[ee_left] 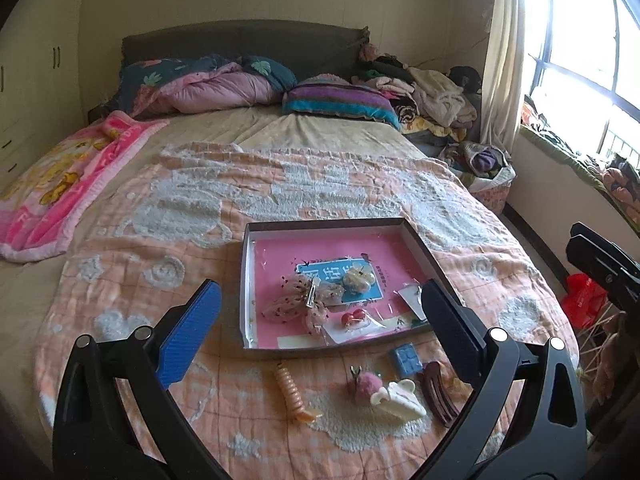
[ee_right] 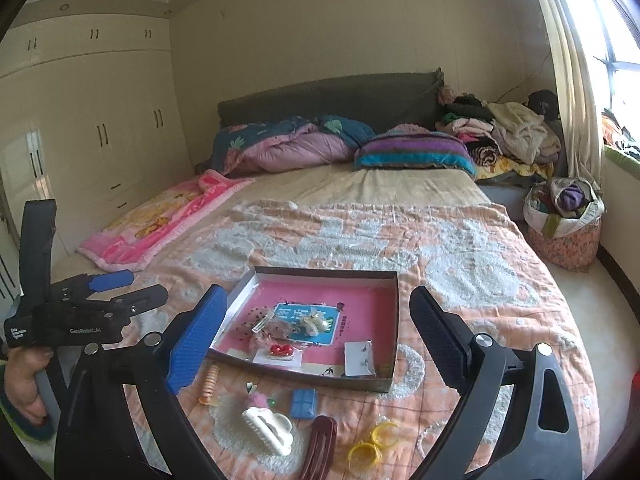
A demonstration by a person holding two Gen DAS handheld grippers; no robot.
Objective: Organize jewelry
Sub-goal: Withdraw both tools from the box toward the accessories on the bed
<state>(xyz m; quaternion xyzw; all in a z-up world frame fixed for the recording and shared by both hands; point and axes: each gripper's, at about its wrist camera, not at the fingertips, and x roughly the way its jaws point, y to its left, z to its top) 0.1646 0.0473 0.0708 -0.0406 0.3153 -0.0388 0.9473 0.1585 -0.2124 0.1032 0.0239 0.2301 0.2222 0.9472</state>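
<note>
We see the shallow box [ee_left: 428,252] on the peach quilt [ee_left: 160,208], holding a mesh bow clip [ee_left: 296,304], cherry pin [ee_left: 354,316] and earring card [ee_right: 360,358]; in front lie a white claw clip [ee_right: 266,426], blue clip [ee_right: 304,403] and yellow bangles [ee_right: 370,446]; our left gripper [ee_left: 320,328] and right gripper [ee_right: 316,344] hover released, empty.

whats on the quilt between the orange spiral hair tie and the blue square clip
A pink fuzzy strawberry clip lies between the orange spiral hair tie and the blue square clip, with the white claw clip touching it. The left wrist view shows this best.
</note>
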